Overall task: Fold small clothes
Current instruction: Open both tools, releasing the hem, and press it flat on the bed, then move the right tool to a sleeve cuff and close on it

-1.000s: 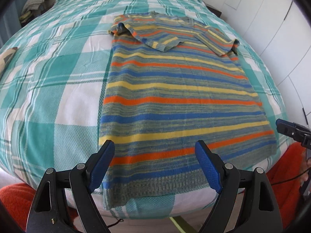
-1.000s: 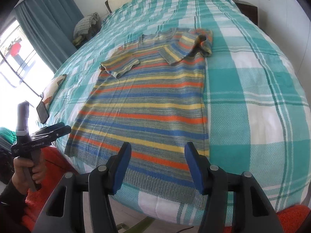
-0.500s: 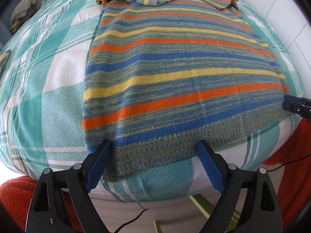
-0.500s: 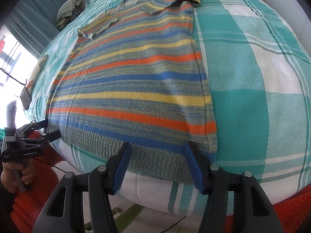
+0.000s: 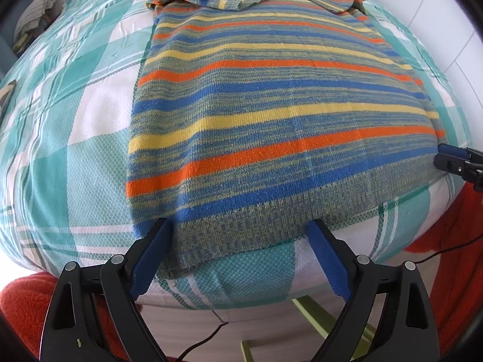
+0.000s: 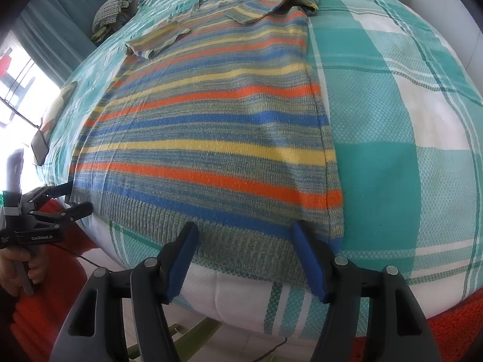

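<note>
A striped knit sweater (image 5: 271, 114) in blue, orange and yellow lies flat on the bed, both sleeves folded in across the chest at the far end; it also shows in the right wrist view (image 6: 211, 126). My left gripper (image 5: 238, 226) is open, its blue pads at the ribbed hem near the sweater's near left corner. My right gripper (image 6: 244, 229) is open, its pads at the hem near the near right corner. Neither grips the cloth. Each gripper shows in the other's view: the right (image 5: 459, 163) and the left (image 6: 60, 199).
The bed has a teal and white plaid cover (image 6: 392, 105). An orange blanket (image 5: 452, 226) lies below the bed's near edge. A phone (image 6: 39, 147) and a bundle of clothes (image 6: 111, 9) lie at the left. White cupboards (image 5: 437, 9) stand at the right.
Both grippers have moved down and forward to the sweater's hem at the bed's near edge. Both have stayed open.
</note>
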Tool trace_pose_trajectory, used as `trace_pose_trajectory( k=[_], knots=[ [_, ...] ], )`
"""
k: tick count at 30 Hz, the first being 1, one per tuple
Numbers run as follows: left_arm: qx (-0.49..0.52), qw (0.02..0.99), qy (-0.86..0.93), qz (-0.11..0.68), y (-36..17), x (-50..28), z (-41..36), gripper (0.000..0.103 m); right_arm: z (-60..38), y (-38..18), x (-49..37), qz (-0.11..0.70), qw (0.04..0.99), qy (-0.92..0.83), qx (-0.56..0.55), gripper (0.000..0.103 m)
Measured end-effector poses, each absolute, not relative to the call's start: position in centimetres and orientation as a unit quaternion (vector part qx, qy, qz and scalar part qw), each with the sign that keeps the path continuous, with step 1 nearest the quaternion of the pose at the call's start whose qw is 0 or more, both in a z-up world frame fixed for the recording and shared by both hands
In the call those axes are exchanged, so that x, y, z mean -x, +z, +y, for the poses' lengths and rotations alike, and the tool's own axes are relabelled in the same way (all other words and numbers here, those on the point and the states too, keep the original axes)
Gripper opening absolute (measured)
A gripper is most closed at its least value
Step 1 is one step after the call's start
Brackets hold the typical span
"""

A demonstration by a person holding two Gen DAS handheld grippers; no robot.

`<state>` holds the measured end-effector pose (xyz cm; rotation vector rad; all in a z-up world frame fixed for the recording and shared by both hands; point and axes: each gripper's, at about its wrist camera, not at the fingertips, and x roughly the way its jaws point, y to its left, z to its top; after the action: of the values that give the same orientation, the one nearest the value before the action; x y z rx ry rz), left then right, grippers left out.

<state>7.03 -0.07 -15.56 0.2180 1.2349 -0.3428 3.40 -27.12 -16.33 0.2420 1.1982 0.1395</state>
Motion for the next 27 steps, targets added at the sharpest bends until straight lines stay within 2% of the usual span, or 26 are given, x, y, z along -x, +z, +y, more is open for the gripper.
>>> trace_pose_trajectory(
  k=[11, 18, 20, 24, 27],
  knots=[
    [-0.061, 0.830, -0.171, 0.528, -10.3, -5.6, 1.6, 0.092, -27.4, -15.9, -3.5, 0.560, 0.816, 0.069, -0.128, 0.065],
    [0.000, 0.869, -0.123, 0.479, -7.3, -8.3, 5.3, 0.092, -30.5, -12.3, -2.3, 0.538, 0.828, 0.047, -0.154, 0.065],
    [0.015, 0.878, -0.104, 0.467, -6.8, -9.2, 6.0, 0.092, -31.4, -10.6, -2.3, 0.526, 0.841, 0.040, -0.123, 0.065],
    [0.042, 0.892, -0.067, 0.445, -7.0, -10.0, 7.4, 0.092, -32.8, -6.2, -4.1, 0.495, 0.869, 0.016, 0.008, 0.065],
    [0.053, 0.894, -0.049, 0.442, -8.4, -10.1, 8.1, 0.092, -33.4, -3.4, -7.2, 0.476, 0.877, 0.032, 0.055, 0.065]
  ],
)
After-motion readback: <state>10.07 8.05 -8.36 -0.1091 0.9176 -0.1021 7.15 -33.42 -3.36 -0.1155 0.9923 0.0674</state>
